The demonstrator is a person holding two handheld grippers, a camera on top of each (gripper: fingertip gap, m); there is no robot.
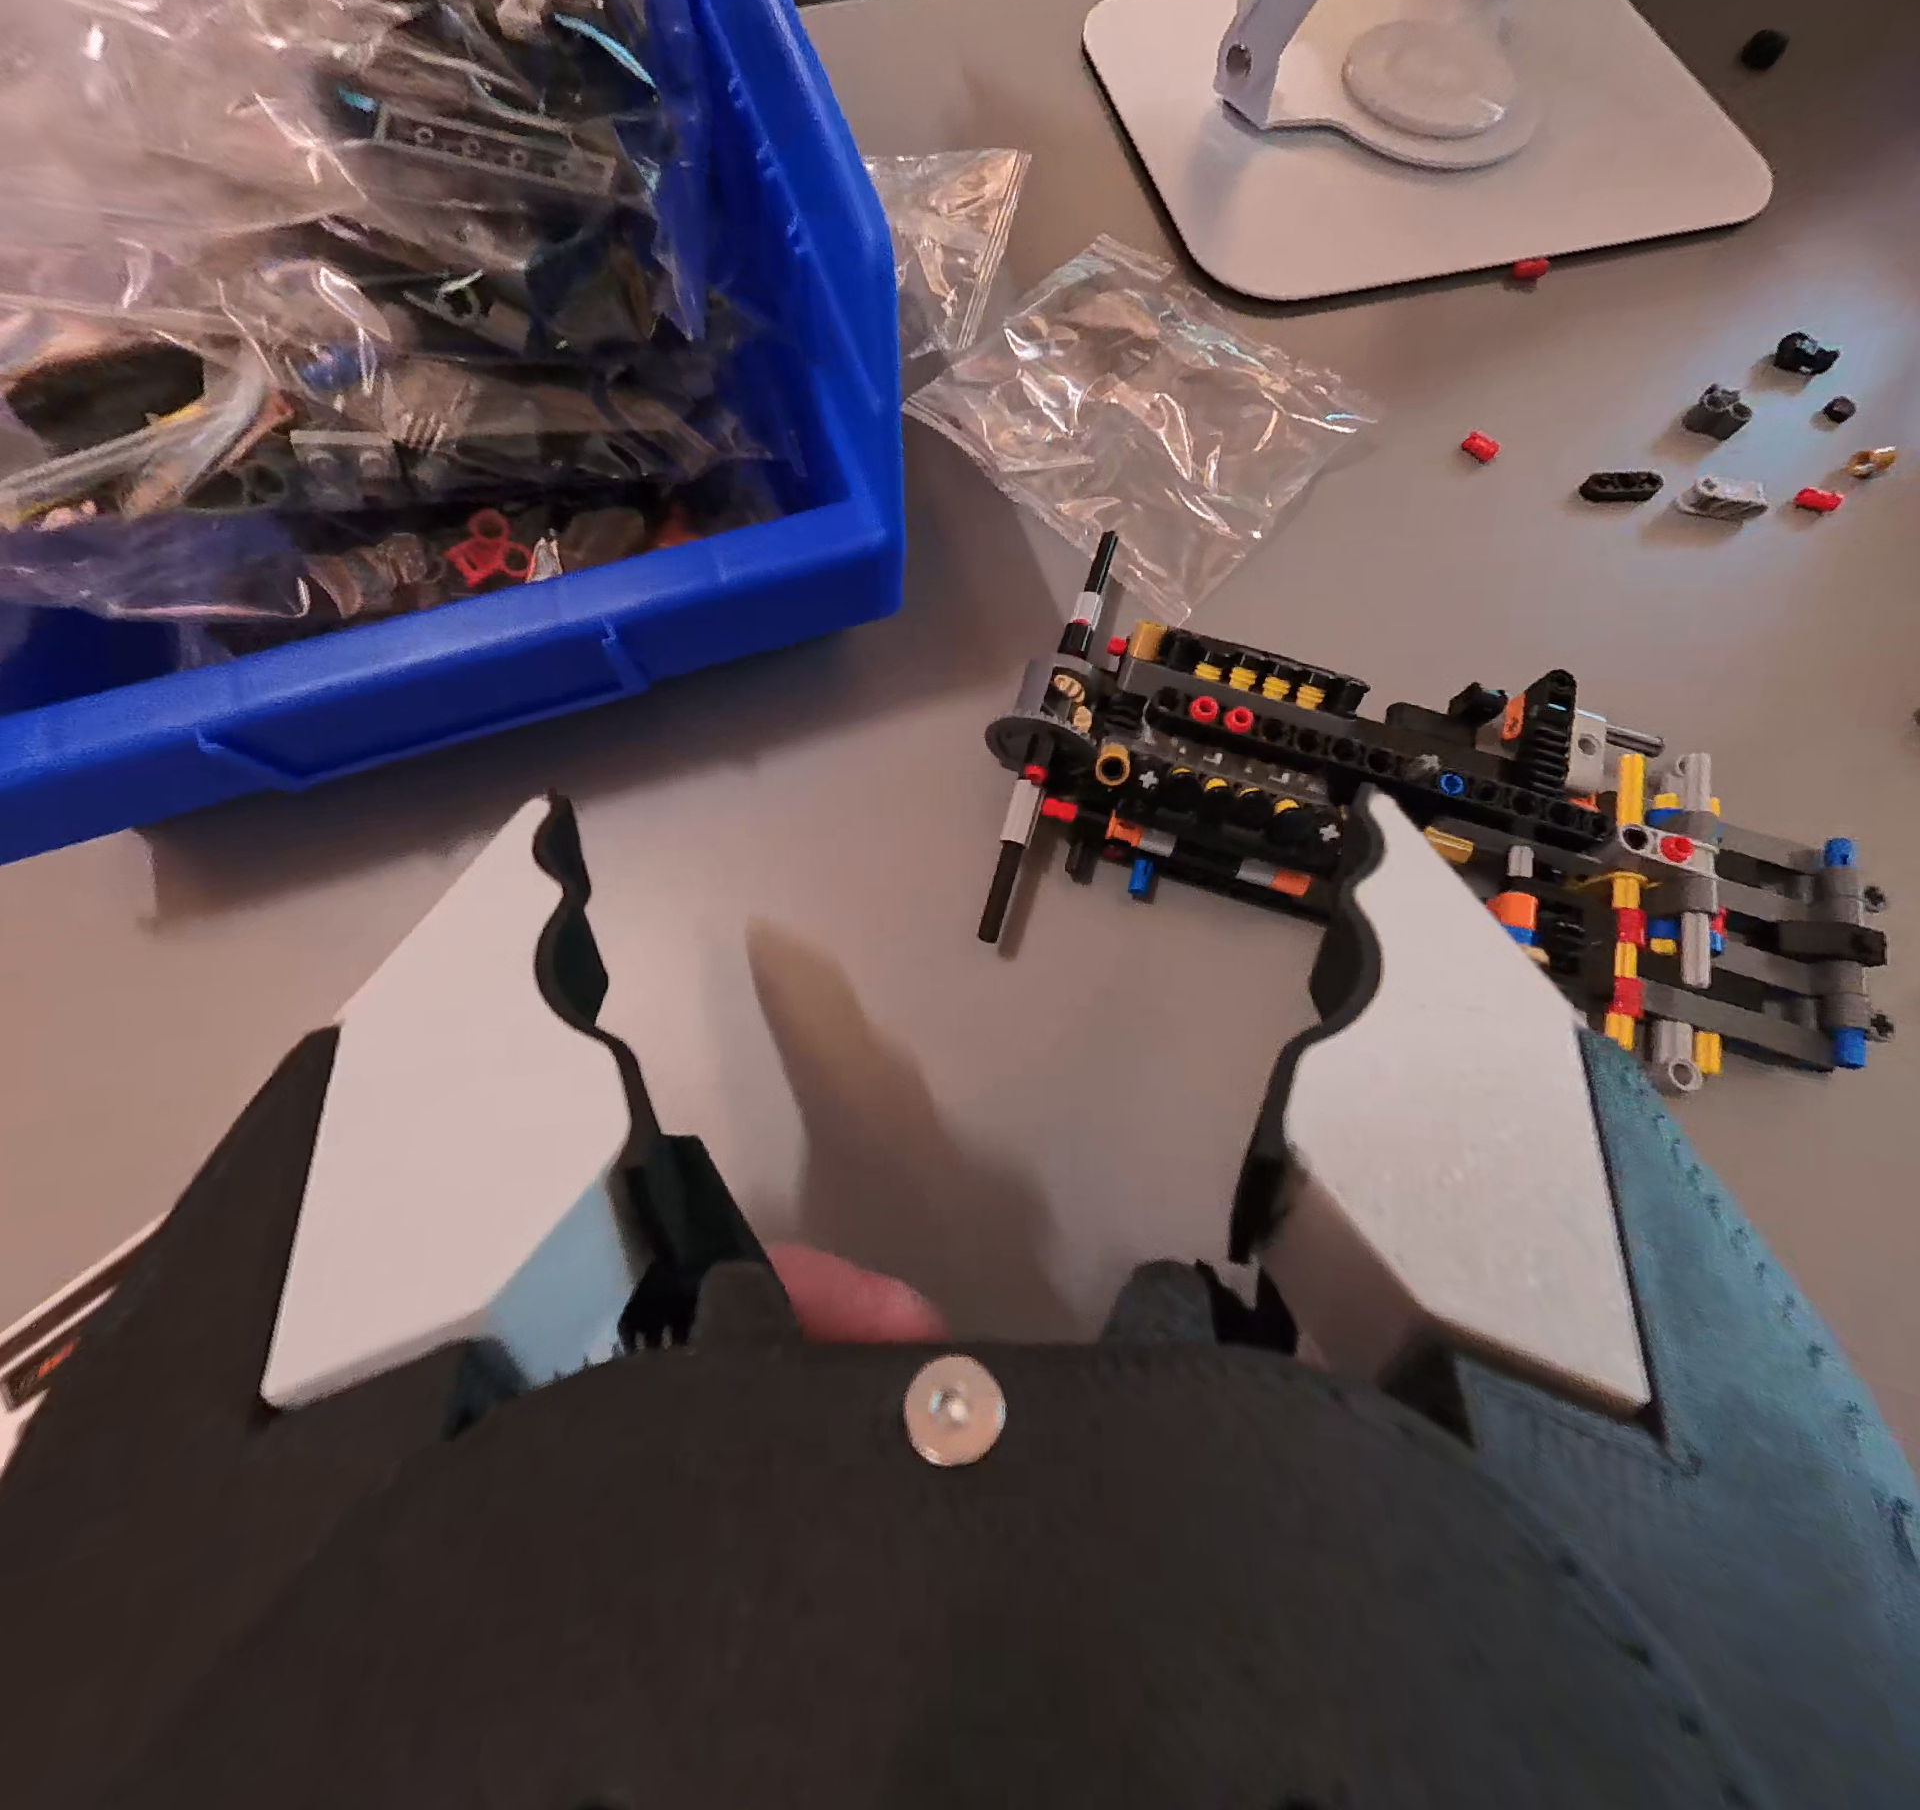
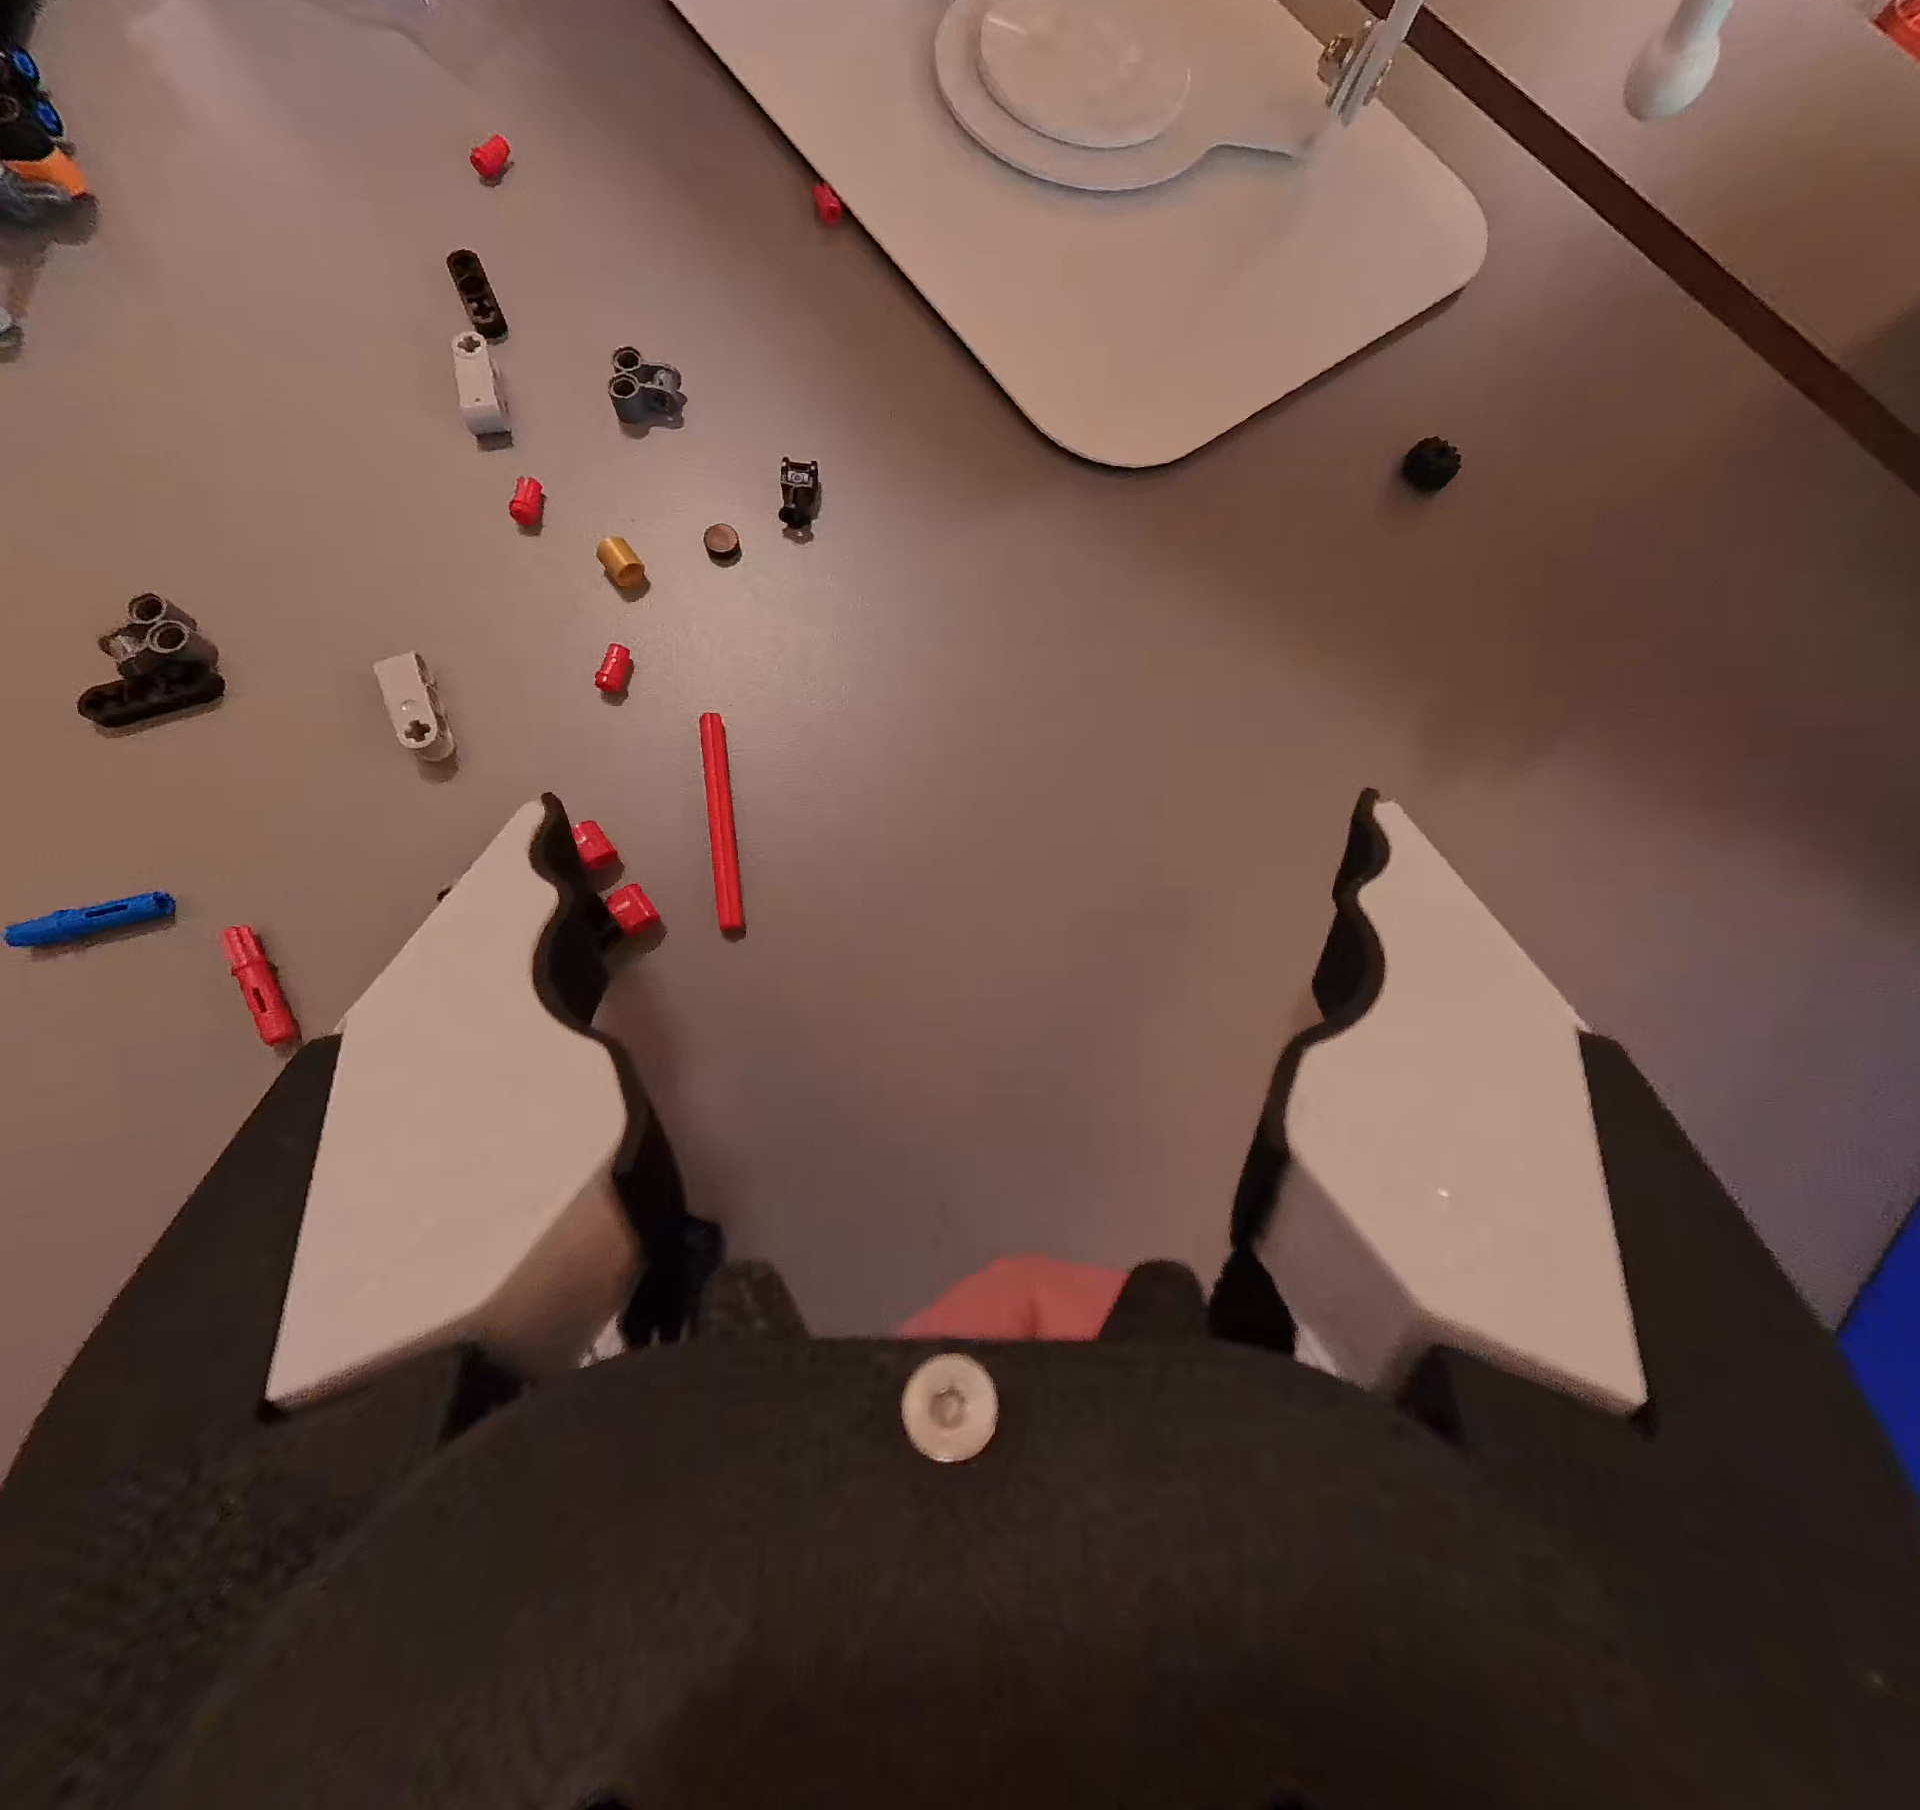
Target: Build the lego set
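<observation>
Step in hand (judged): selecting the next loose part for the build. Advice: bring the right tool [image 2: 956, 804] down over one piece only, fingers square to either side of it, and close gently so neighbouring bits are not scattered; the left tool [image 1: 961, 810] should steady the assembly by its stiff dark beams, not by the projecting axles.

Left tool: spread wide, holding nothing, above the grey worktop [image 1: 727, 825]; its right finger overlaps the assembly's near edge in view, contact not discernible.
Right tool: spread wide, holding nothing, above bare worktop beside the loose parts.

Item: part-built black and grey plastic beam assembly [image 1: 1351, 784], lying flat on the worktop right of the blue plastic bin of bagged parts [image 1: 810, 576]. Yellow, red and blue connectors; black axles projecting at its left end; grey linkage arms at its right.

Item: long red plastic axle [image 2: 719, 822], lying loose just ahead of the right tool.
Item: small red plastic bushes [image 2: 632, 908], two touching or just beside the right tool's left finger.
Item: gold cylindrical bush [image 2: 621, 561], farther off among scattered pieces.
</observation>
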